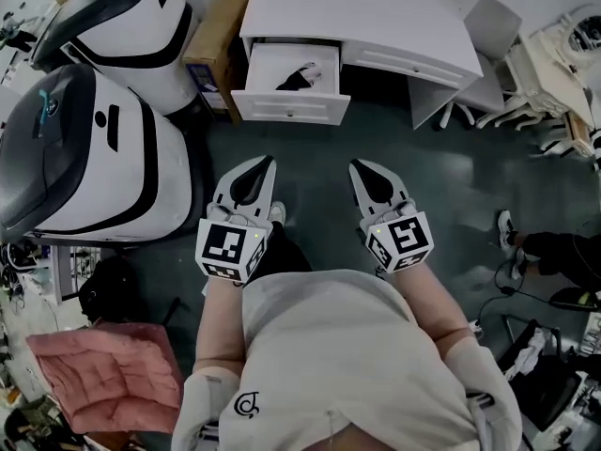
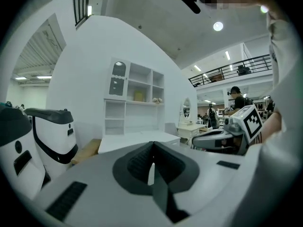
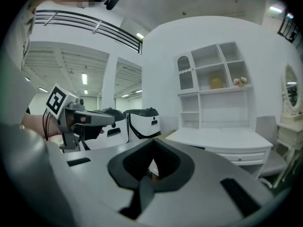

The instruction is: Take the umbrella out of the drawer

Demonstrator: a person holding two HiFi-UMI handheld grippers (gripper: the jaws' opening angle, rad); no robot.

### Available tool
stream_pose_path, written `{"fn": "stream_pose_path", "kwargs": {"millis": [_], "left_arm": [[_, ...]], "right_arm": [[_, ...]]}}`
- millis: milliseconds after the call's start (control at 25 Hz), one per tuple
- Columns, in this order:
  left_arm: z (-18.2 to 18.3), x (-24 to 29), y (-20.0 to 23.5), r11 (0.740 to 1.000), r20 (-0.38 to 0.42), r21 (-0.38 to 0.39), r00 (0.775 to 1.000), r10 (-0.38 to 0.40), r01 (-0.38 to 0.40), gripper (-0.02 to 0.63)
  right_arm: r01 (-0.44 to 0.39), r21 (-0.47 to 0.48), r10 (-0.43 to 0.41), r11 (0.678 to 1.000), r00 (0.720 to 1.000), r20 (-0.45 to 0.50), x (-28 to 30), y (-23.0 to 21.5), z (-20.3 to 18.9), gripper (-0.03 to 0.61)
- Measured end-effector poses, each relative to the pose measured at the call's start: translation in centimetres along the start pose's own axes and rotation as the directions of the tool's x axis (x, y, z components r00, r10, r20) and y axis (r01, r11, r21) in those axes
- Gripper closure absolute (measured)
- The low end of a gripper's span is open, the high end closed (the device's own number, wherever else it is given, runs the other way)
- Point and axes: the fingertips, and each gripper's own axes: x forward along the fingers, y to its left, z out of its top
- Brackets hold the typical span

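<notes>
A white desk (image 1: 376,12) stands at the far side of the head view, with its left drawer (image 1: 289,106) pulled open. A dark folded umbrella (image 1: 299,79) lies inside that drawer. My left gripper (image 1: 266,162) and right gripper (image 1: 359,166) are held side by side in front of the person's body, well short of the drawer and pointing toward it. Both have their jaws shut with nothing between them. In the left gripper view the left gripper (image 2: 152,144) faces the desk (image 2: 137,138). From the right gripper (image 3: 152,143) I see the desk (image 3: 222,138) to the right.
Two large white-and-black machines (image 1: 89,153) (image 1: 127,17) stand at the left, next to a cardboard box (image 1: 218,36) beside the drawer. A pink cushion (image 1: 103,374) lies at lower left. White chairs (image 1: 549,73) and another person's shoe (image 1: 505,228) are at the right.
</notes>
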Motion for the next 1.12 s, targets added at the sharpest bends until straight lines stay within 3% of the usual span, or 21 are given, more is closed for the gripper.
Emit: {"fn": "stream_pose_path", "kwargs": {"millis": [280,520,680,1120], "left_arm": [[1.3,8.2,10.7,0.996,-0.045,-0.002,0.995,-0.092,0.092,0.600],[2.0,14.3,16.9,0.985,-0.067,0.023,0.984,-0.167,0.169,0.600],[1.4,17.5,19.0,0.980,-0.088,0.001,0.976,-0.198,0.199,0.600],[-0.9,27.6,19.7,0.963,-0.125,-0.017,0.955,-0.269,0.269,0.600]], "right_arm": [[0.070,0.001,-0.070,0.998,0.997,-0.036,11.9,-2.5,2.0,0.572],[0.186,0.022,-0.185,0.982,0.982,-0.026,19.6,-7.2,3.4,0.572],[0.218,0.044,-0.216,0.975,0.975,-0.053,22.1,-9.0,2.8,0.572],[0.147,0.030,-0.144,0.989,0.986,-0.080,27.8,-15.0,1.7,0.572]]}}
